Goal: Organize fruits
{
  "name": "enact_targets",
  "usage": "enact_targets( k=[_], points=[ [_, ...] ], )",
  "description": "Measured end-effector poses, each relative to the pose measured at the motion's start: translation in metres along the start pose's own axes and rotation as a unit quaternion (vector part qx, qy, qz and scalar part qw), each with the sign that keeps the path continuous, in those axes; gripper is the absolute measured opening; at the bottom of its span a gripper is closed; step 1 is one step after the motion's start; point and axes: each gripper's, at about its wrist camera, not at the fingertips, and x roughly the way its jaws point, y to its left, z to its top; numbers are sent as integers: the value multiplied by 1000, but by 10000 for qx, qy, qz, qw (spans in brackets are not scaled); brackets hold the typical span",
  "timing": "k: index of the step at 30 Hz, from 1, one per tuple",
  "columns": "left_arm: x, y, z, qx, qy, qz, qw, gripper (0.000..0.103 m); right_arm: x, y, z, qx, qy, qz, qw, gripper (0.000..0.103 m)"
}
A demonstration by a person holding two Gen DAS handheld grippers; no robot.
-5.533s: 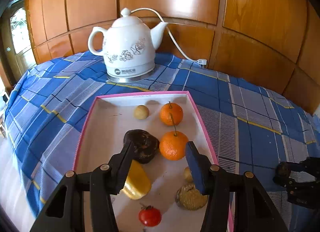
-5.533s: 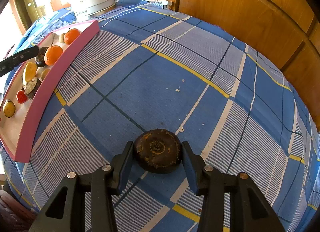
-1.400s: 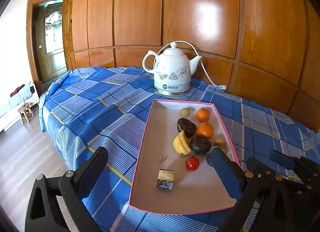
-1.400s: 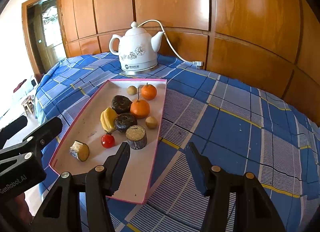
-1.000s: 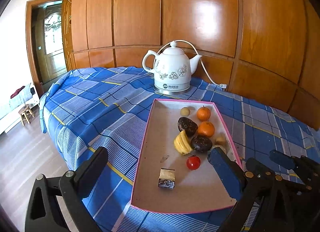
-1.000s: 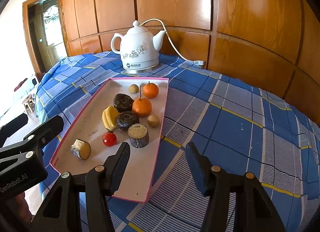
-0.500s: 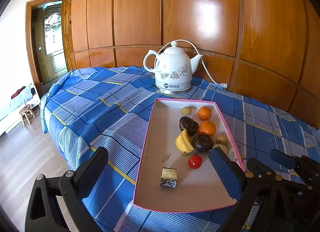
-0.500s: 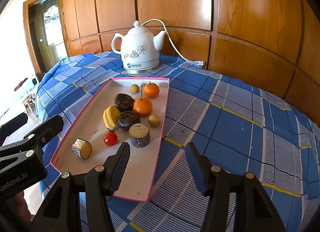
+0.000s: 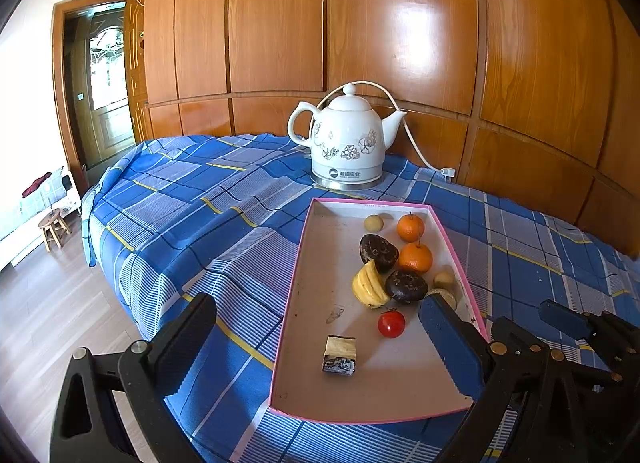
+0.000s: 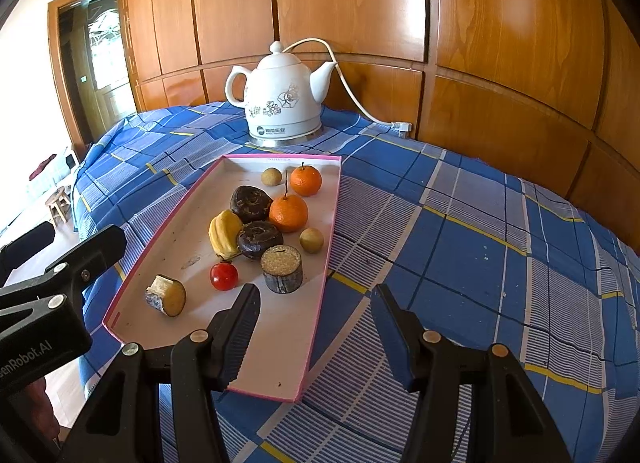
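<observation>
A pink-rimmed tray (image 9: 400,391) (image 10: 280,351) lies on the blue plaid cloth. It holds two oranges (image 10: 289,213), a banana bunch (image 10: 224,233), two dark round fruits (image 10: 259,239), a cherry tomato (image 10: 224,276), a cut cylinder piece (image 10: 282,269), a cut chunk (image 10: 166,295) and small beige balls (image 10: 312,240). My left gripper (image 9: 316,343) is wide open and empty, held back over the tray's near end. My right gripper (image 10: 316,327) is open and empty above the tray's near right corner.
A white electric kettle (image 9: 346,143) (image 10: 282,99) stands behind the tray, its cord running to the wood-panelled wall. The table's edge drops to the floor at left, with a stool (image 9: 54,225) and a doorway beyond.
Both grippers have drawn back slightly from the tray and stay open. Since 5.5 s ago the dark round fruit went from the cloth at right into the tray.
</observation>
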Motion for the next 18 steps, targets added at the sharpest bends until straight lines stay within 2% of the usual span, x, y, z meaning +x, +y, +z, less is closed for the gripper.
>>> enact_targets(
  k=[12, 18],
  points=[
    [-1, -1, 1, 57, -27, 70, 10000, 103, 0, 0, 0, 0, 9, -3, 10000, 58],
    [0, -1, 1, 44, 45, -51, 10000, 103, 1, -5, 2, 29, 17, 1, 10000, 58]
  ],
)
